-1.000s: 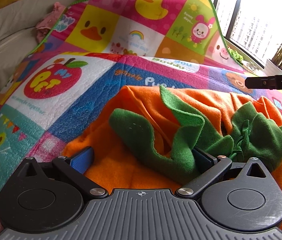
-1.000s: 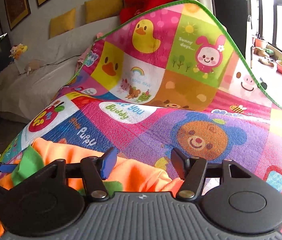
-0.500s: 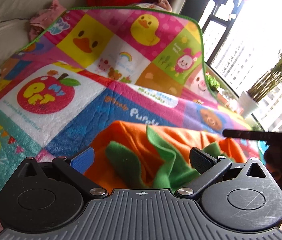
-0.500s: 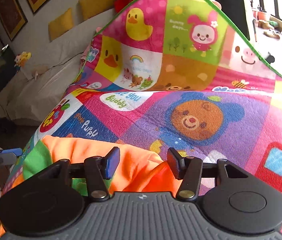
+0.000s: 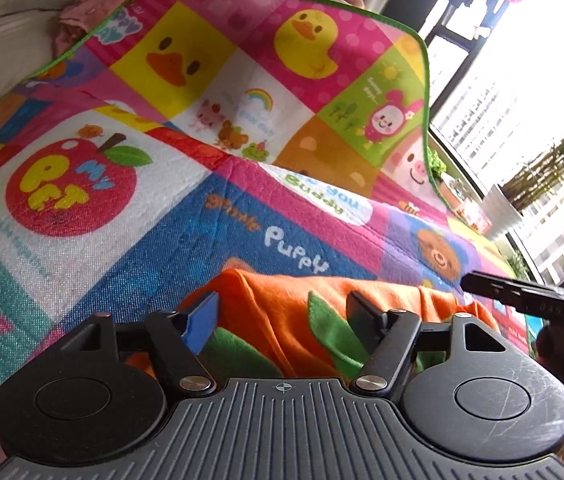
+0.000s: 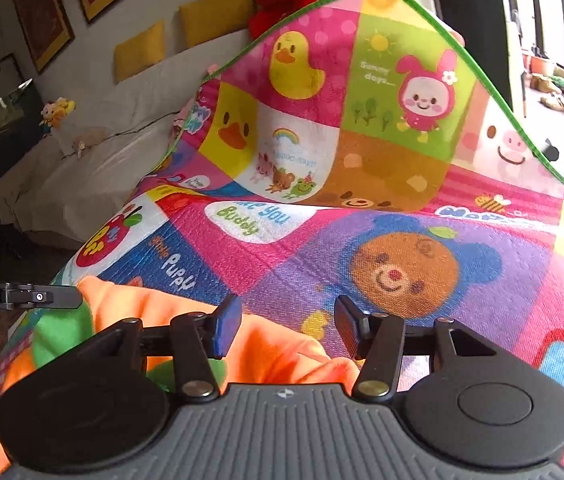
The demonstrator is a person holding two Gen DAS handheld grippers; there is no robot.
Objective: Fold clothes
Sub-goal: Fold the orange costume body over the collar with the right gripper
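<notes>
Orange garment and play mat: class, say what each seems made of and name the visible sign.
Orange garment: probably soft fleece, matte; it bunches in rounded folds, and its green pieces look fuzzy like felt.
Play mat: likely printed woven or textured sheet; a fine grid shows, with a green bound edge.

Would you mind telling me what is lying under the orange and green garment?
The orange and green garment lies on the colourful cartoon play mat, which shows all around it. What sits beneath the garment's own folds, or under the mat, is covered.
</notes>
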